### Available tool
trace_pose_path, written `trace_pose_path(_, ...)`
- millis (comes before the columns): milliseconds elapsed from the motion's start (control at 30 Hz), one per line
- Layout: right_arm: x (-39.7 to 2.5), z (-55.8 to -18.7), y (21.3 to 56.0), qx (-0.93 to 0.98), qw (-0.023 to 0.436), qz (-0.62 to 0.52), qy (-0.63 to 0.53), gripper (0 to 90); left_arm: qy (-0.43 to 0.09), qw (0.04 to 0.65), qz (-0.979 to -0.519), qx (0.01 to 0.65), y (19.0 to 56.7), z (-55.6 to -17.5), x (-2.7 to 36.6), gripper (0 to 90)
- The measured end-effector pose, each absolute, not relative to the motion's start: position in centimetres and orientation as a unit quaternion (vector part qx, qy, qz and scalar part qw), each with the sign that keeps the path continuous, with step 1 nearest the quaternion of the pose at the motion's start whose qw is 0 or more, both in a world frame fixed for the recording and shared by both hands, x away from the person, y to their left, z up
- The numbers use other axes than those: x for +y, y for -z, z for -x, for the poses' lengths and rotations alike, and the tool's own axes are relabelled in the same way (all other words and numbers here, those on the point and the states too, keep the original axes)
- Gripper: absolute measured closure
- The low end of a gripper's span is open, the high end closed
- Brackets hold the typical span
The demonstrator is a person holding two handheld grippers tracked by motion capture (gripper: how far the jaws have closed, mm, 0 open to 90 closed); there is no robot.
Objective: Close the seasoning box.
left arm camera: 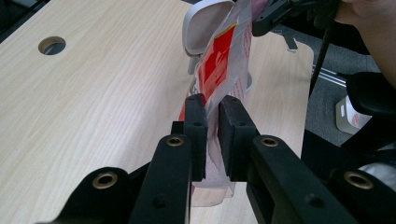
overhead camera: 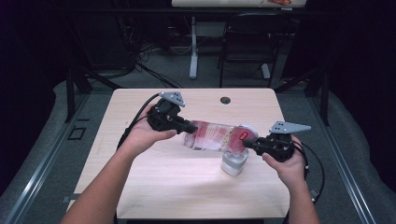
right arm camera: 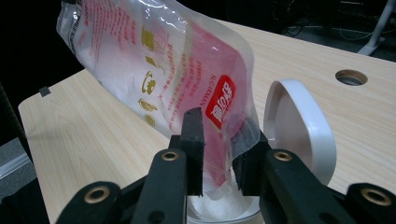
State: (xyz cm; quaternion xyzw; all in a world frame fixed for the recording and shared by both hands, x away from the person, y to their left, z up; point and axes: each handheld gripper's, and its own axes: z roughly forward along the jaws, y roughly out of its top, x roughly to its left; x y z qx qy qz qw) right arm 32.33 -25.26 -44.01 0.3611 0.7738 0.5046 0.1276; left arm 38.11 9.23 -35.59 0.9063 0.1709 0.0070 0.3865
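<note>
A clear plastic bag (overhead camera: 212, 135) with red print, holding white granules, hangs tilted over the wooden table (overhead camera: 154, 186) between both grippers. My left gripper (overhead camera: 185, 126) is shut on its raised end; in the left gripper view the jaws (left arm camera: 213, 105) pinch the bag (left arm camera: 224, 60) flat. My right gripper (overhead camera: 247, 145) is shut on the lower end, and in its own view the gripper (right arm camera: 222, 130) clamps the bag (right arm camera: 154, 70) just above a white container (overhead camera: 233, 164). The container's flip lid (right arm camera: 299, 126) stands open, and white granules (right arm camera: 210, 205) lie inside.
A round cable hole (overhead camera: 225, 100) sits near the table's far edge. Beyond the table stand a black chair (overhead camera: 250, 37) and a white table leg (overhead camera: 193, 46). Cables trail from both grippers off the table's sides.
</note>
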Motion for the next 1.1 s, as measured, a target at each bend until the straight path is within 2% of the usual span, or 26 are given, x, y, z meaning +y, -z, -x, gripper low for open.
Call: trace_pose_path(1100,-25.5,-32.8,44.9,0.772,0.104,-0.365,-0.510,76.6,0.001,0.391,-0.901,0.186,37.6,-38.3,10.9,82.8)
